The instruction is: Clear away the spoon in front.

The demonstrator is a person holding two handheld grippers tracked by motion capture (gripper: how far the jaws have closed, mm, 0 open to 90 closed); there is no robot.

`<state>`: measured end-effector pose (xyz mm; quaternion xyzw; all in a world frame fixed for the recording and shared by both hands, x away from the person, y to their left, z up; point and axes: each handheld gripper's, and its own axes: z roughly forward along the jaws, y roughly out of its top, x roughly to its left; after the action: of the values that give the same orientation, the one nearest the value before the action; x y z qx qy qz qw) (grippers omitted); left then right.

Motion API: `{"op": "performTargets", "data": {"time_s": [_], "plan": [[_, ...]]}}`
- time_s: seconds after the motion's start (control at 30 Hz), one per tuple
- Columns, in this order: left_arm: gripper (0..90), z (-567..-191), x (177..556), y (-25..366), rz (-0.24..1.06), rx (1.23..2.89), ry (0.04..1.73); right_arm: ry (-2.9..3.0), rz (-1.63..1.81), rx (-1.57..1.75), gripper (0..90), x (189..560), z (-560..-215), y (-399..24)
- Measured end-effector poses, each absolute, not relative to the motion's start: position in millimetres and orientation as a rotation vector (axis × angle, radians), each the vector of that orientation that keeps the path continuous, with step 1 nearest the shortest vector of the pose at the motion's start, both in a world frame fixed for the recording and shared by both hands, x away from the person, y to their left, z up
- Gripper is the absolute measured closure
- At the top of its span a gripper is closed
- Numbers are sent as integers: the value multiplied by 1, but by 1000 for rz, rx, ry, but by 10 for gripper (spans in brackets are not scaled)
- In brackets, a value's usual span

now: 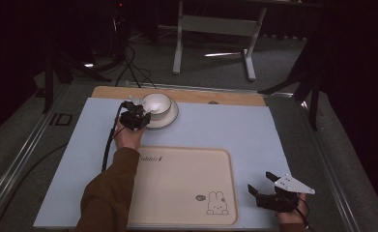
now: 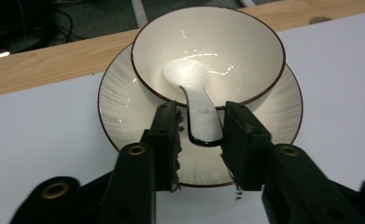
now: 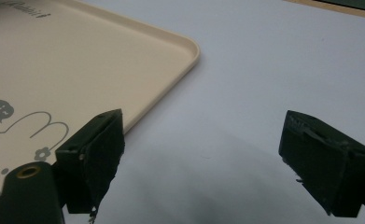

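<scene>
Jaws of the left gripper (image 2: 200, 135) are straddling, not yet pinching, the glossy white ceramic spoon (image 2: 196, 100) lying in the brown-rimmed cream bowl (image 2: 245, 51) on its ribbed saucer (image 2: 119, 107); its slick handle risks slipping. The right gripper (image 3: 201, 161) is hovering spread wide beside the beige rabbit-printed tray (image 3: 77, 60).

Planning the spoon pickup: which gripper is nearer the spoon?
Left. The left gripper has its jaws either side of the spoon handle; the right gripper sits beside the tray.

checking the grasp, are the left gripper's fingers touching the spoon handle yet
Apart. The left gripper view shows its fingers flanking the spoon handle, with gaps on both sides.
</scene>
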<state>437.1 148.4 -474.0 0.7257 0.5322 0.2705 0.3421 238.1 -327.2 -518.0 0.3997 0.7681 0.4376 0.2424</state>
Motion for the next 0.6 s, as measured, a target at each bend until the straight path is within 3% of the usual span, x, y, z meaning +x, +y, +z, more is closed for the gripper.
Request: {"op": "performTargets", "data": {"time_s": [0.6], "plan": [[718, -478, 439, 141, 761, 1936, 1330, 2107, 1192, 1098, 141, 240, -519, -327]]}}
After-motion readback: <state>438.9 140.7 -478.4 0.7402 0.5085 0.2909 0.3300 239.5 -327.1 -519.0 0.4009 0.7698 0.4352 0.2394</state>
